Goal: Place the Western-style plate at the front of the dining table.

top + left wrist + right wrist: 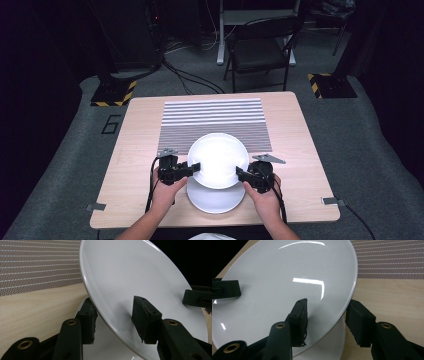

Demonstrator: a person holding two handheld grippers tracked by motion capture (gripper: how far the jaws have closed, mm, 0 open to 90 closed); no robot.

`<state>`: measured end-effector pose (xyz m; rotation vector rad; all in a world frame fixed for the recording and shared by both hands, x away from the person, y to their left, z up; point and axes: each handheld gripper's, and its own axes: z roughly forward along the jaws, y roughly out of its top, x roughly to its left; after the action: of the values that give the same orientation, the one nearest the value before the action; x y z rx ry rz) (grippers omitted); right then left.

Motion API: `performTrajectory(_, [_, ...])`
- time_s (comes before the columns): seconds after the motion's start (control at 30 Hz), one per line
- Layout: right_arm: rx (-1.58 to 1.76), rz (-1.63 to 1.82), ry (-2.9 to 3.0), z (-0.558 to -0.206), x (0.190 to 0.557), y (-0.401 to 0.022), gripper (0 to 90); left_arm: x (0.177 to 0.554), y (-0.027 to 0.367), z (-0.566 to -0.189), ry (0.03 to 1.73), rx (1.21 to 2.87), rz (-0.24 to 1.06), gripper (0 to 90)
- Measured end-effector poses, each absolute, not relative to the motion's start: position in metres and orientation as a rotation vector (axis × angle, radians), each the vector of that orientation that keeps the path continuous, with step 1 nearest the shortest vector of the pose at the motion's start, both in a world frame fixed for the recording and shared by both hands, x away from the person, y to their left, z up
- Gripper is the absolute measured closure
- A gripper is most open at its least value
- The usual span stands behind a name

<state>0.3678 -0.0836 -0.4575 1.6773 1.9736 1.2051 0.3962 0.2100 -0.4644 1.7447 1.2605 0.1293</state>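
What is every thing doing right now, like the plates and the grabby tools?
Top plate: lifted, held at both rims.
Bottom plate: lying flat on the table.
Left hand-held gripper: shut on the top plate's left rim.
Right hand-held gripper: shut on the top plate's right rim.
Striped mat: spread flat, bare.
Chair: unfolded, standing beyond the table.

Two round white ceramic plates (218, 160) are showing, one striped grey woven placemat (215, 122), one black folding chair (260, 50) standing behind.
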Motion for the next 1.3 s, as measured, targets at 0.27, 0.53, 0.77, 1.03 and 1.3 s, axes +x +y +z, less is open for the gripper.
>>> performTrajectory(0.27, [1.674,1.205,1.975,-0.457,0.371,-0.082,52.6,0.400,0.211,-0.465,1.267,1.738,0.126,54.6])
performTrajectory(0.53, [1.671,1.198,1.976,-0.454,0.377,-0.080,52.9,0.404,0.213,-0.464,1.281,1.733,0.124,54.3])
performTrajectory(0.77, [1.664,1.194,1.979,-0.454,0.380,-0.079,52.9,0.407,0.214,-0.463,1.279,1.742,0.131,54.3])
performTrajectory(1.03, [1.657,1.196,1.982,-0.453,0.384,-0.077,52.9,0.410,0.214,-0.462,1.287,1.741,0.134,54.3])
performTrajectory(1.3, [1.651,1.198,1.981,-0.450,0.387,-0.076,52.9,0.414,0.216,-0.460,1.290,1.735,0.138,54.3])
